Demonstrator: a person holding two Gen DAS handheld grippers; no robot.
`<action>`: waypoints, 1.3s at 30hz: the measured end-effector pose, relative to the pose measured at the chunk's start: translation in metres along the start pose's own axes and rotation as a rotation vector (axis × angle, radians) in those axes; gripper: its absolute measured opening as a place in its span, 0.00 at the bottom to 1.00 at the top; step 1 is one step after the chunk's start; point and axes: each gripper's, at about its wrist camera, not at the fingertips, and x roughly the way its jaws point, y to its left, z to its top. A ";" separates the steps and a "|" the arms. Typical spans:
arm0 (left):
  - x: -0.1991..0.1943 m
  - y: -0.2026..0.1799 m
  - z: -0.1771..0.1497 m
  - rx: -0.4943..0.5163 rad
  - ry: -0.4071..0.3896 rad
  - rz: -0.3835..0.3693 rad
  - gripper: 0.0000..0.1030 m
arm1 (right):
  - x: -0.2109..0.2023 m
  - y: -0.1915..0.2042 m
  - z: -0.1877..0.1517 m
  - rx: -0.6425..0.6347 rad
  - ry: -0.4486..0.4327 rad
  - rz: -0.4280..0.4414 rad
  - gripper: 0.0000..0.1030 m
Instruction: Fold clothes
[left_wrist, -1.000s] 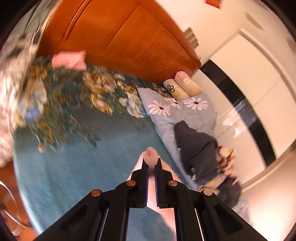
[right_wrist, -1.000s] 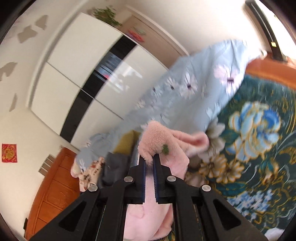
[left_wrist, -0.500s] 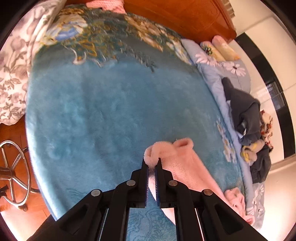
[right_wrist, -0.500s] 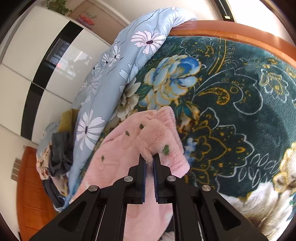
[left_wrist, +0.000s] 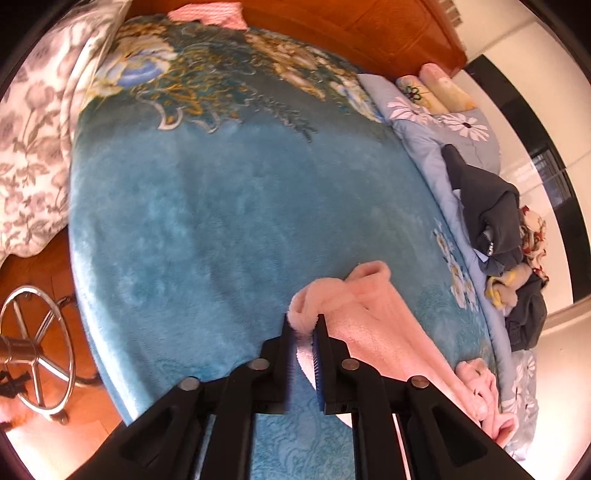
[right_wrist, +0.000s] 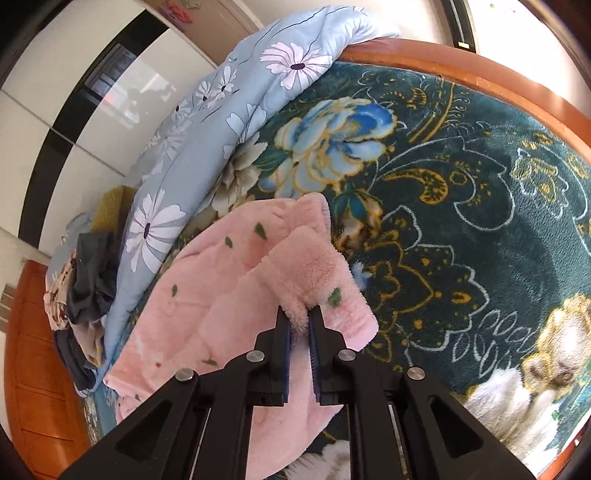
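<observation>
- The pink fleece garment (left_wrist: 373, 328) is seen spread on the blue plush blanket (left_wrist: 229, 206) that covers the bed, laid along the blanket's edge that borders the light-blue floral quilt (right_wrist: 207, 147).
- One end of the garment is found between the jaws of the left gripper (left_wrist: 303, 323); these jaws are opening, and a clear gap shows beside the fabric, so that end is judged to be let go.
- The other end, a thick doubled cuff with green specks, sits between the jaws of the right gripper (right_wrist: 298, 318); these jaws are also opening, though the pile is still touched by both pads.
- The step in hand is judged to be the laying-out of the garment: it has been set down flat and is being released at both ends.
- A pile of dark clothes (left_wrist: 491, 218) is left unfolded on the quilt, near the wooden headboard (left_wrist: 369, 29).
- The next move is judged to call for both grippers to be drawn clear without the fleece being dragged along.
- A fresh hold on an edge or corner of the garment would then be needed, so that one part can be carried over the other.
</observation>
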 end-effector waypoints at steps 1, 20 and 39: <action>-0.001 0.003 0.001 -0.009 0.001 0.023 0.35 | -0.003 0.003 0.002 -0.016 0.004 -0.015 0.17; -0.014 -0.091 -0.047 0.153 0.098 -0.071 0.52 | 0.064 0.222 -0.084 -0.638 0.160 0.149 0.45; 0.015 -0.201 -0.095 0.300 0.217 -0.121 0.55 | 0.154 0.333 -0.174 -1.193 0.172 0.058 0.24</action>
